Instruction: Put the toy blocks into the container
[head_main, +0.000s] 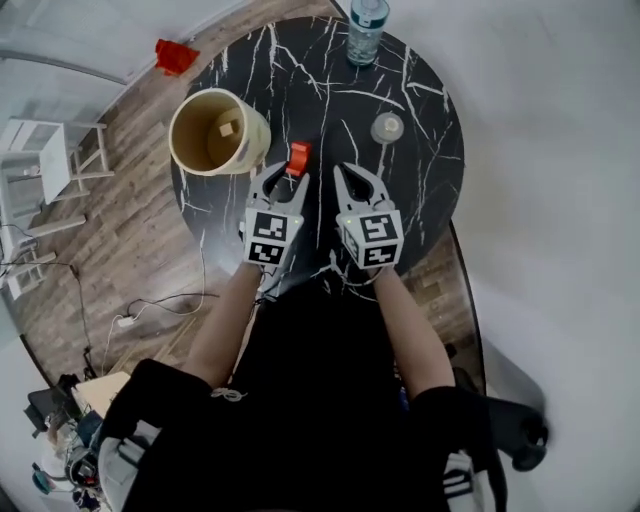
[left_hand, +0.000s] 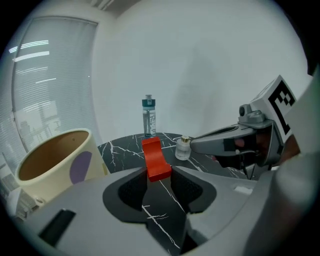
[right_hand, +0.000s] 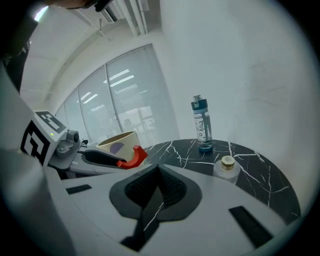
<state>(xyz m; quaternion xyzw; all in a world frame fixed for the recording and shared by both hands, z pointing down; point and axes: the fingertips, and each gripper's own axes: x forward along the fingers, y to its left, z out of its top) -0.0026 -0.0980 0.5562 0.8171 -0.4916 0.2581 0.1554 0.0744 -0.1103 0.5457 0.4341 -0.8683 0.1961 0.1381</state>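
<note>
In the head view the water bottle (head_main: 367, 30) at the table's (head_main: 420, 90) twelve o'clock is cut off by the top edge, and the table's six o'clock rim is hidden under both arms. The pale piece (head_main: 228, 128) inside the container (head_main: 257, 135), at ten o'clock, is too small to tell. In the right gripper view the left gripper (right_hand: 121, 160) covers the container's lower half and the red block's (right_hand: 134, 156) nine o'clock end. The right gripper's (right_hand: 159, 167) body hides the small jar's (right_hand: 227, 165) base.
</note>
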